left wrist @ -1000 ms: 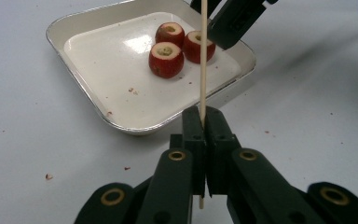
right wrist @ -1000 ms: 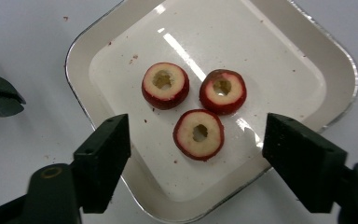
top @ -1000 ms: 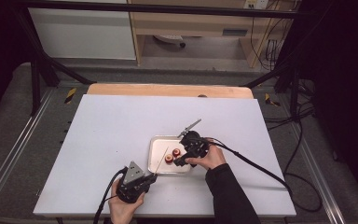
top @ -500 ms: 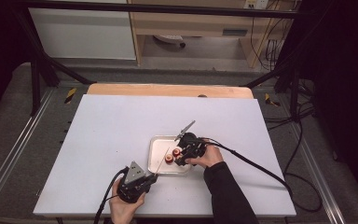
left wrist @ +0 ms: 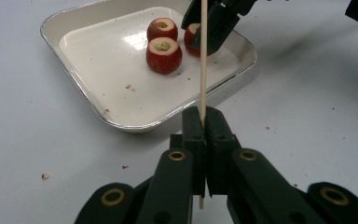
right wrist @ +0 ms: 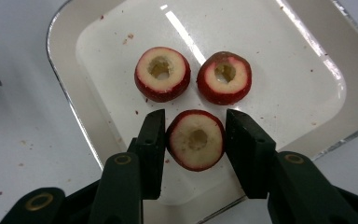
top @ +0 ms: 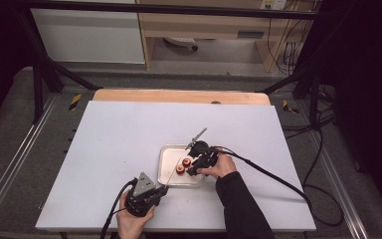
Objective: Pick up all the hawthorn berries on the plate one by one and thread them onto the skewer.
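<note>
Dark curtains and black frame bars are closing in the room, and a white table (top: 129, 149) with a wooden strip at its far edge is standing on a grey floor. From the high view, a shallow white tray (top: 166, 153) is lying near the person's side, with red fruit pieces in it. The left tool (top: 160, 190) is resting low, just beside the tray's near corner, and the right tool (top: 191, 167) is reaching over the tray.

From the left gripper view, the left tool is clenched on a thin wooden skewer (left wrist: 203, 56), and its jaws are pressing together around the stick. The skewer is pointing toward the tray, probably so that a fruit can be pushed onto it.

From the right gripper view, the right tool (right wrist: 195, 140) is standing with its jaws on both sides of a cored fruit piece (right wrist: 196, 139); the left jaw is touching it, the right one is apart, so it is not yet gripping. Two other cored pieces (right wrist: 162, 73) are lying just behind, side by side. Small red crumbs are lying on the tray and the table.
</note>
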`<state>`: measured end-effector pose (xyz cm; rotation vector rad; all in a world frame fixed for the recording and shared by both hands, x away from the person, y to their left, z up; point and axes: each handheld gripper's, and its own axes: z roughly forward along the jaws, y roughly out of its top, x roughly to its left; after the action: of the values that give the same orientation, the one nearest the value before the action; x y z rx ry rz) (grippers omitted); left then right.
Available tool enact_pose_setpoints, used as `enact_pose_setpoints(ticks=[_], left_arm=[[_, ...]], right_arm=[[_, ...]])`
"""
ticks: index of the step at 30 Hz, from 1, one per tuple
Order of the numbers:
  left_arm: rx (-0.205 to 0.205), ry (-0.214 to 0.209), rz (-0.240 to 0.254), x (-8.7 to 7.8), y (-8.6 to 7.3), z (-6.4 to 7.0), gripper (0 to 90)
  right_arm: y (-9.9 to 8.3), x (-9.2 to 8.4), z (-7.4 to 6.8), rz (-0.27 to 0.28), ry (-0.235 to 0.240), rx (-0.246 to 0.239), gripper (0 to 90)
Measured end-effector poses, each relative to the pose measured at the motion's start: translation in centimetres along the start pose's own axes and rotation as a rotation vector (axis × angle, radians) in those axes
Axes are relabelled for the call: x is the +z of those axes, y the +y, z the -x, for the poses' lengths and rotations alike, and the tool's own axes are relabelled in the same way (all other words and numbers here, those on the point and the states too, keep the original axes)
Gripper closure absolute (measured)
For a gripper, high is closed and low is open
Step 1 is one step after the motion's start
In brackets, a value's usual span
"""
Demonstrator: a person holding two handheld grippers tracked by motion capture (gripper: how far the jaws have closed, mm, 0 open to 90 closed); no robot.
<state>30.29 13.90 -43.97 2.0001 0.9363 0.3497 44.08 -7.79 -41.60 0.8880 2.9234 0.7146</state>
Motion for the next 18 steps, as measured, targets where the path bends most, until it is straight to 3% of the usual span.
enact_pose_setpoints(ticks=[4, 8, 9, 11, 18], left_arm=[[-0.001, 0.000, 0.008, -0.1, 0.0, 0.1, 88.5], [-0.006, 0.000, 0.023, -0.2, 0.1, 0.3, 88.6], [-0.004, 0.001, 0.026, -0.3, 0.1, 0.3, 88.6], [-0.010, -0.003, 0.035, -0.2, 0.1, 0.5, 88.6], [-0.019, -0.010, 0.060, 0.2, 0.3, 1.2, 88.6]], right_arm=[[-0.1, -1.4, -0.1, 0.062, 0.003, 0.052, 59.5], [-0.6, -3.1, 0.0, 0.163, -0.002, 0.113, 59.5], [-0.9, -3.9, 0.1, 0.211, 0.004, 0.143, 59.5], [-1.0, -4.3, 0.1, 0.235, 0.007, 0.167, 59.5], [-2.7, -6.5, 0.5, 0.448, 0.075, 0.316, 59.5]])
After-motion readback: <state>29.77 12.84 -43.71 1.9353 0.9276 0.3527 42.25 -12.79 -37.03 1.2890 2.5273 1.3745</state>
